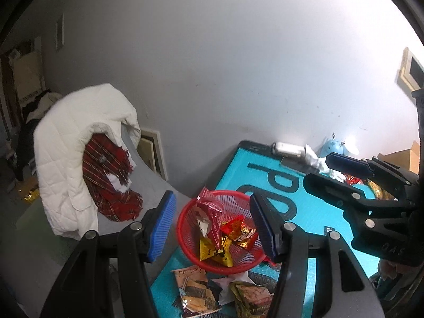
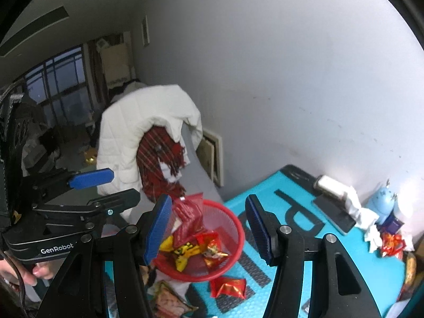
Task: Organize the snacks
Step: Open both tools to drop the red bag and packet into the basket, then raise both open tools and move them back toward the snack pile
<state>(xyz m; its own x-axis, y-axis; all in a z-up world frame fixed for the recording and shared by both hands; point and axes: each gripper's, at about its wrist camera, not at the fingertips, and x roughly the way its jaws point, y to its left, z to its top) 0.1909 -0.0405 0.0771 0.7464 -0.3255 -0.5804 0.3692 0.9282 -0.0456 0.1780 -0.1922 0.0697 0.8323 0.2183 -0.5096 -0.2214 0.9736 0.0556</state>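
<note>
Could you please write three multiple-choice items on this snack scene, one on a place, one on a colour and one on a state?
1. Where does the red basket stand?
A. On the turquoise mat
B. On the chair seat
C. On the floor

2. What colour is the jacket draped over the chair?
A. Black
B. White
C. Yellow

3. What do the left tongs and the right tongs hold?
A. A snack packet each
B. The basket together
C. Nothing

Answers:
1. A, since the basket rests near the mat's edge, with loose packets beside it.
2. B, since the quilted jacket is white, with a red plaid scarf hanging under it.
3. C, since both pairs of blue pads stand apart above the basket with nothing gripped between them.
</note>
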